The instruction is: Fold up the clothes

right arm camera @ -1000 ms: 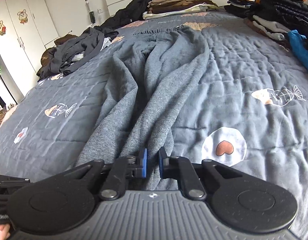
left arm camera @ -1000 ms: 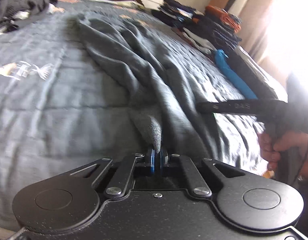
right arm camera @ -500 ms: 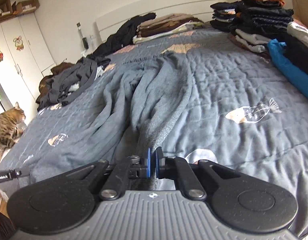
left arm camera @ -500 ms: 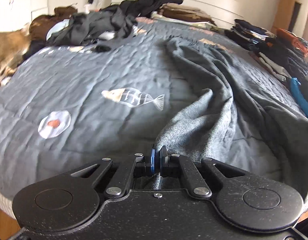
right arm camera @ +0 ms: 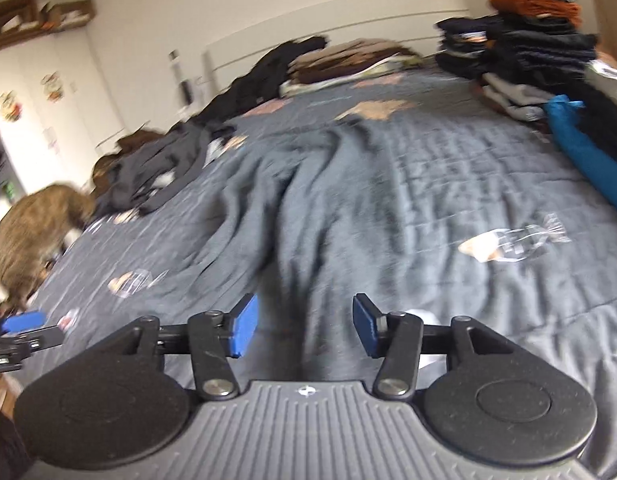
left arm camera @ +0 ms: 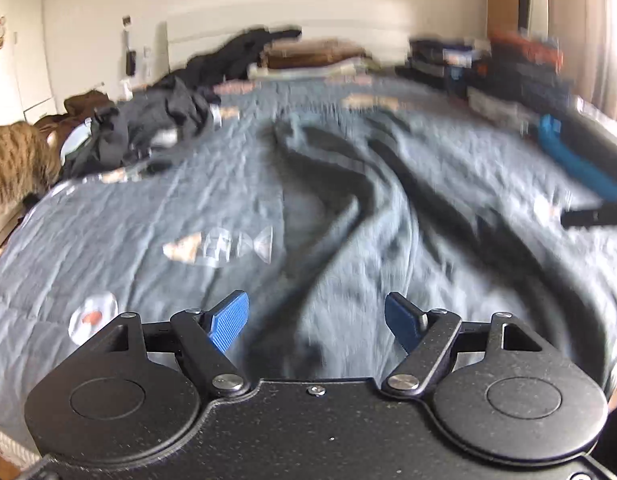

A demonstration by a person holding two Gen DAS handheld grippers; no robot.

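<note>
A bed [left arm camera: 120,216] covered by a blue-grey quilt printed with fish and egg motifs is seen in both wrist views, which are blurred. A grey garment [left arm camera: 348,208] is spread lengthwise down the middle of the bed, rumpled into long folds, its near end lying just ahead of both grippers [right arm camera: 320,208]. Stacks of folded clothes [right arm camera: 528,52] are piled along the right edge of the bed, with a blue item [right arm camera: 584,160] laid beside them. A heap of dark unfolded clothes [left arm camera: 148,128] is seen at the far left of the bed, and more folded items are set against the headboard [right arm camera: 348,56]. A tabby cat [right arm camera: 32,236] is seen at the left side of the bed.

The left gripper [left arm camera: 316,320] is held wide open over the near end of the garment, with nothing between its blue pads [left arm camera: 228,320]. The right gripper [right arm camera: 304,328] is likewise spread wide, nothing being held by it. The tip of the left gripper is caught at the left edge of the right wrist view.
</note>
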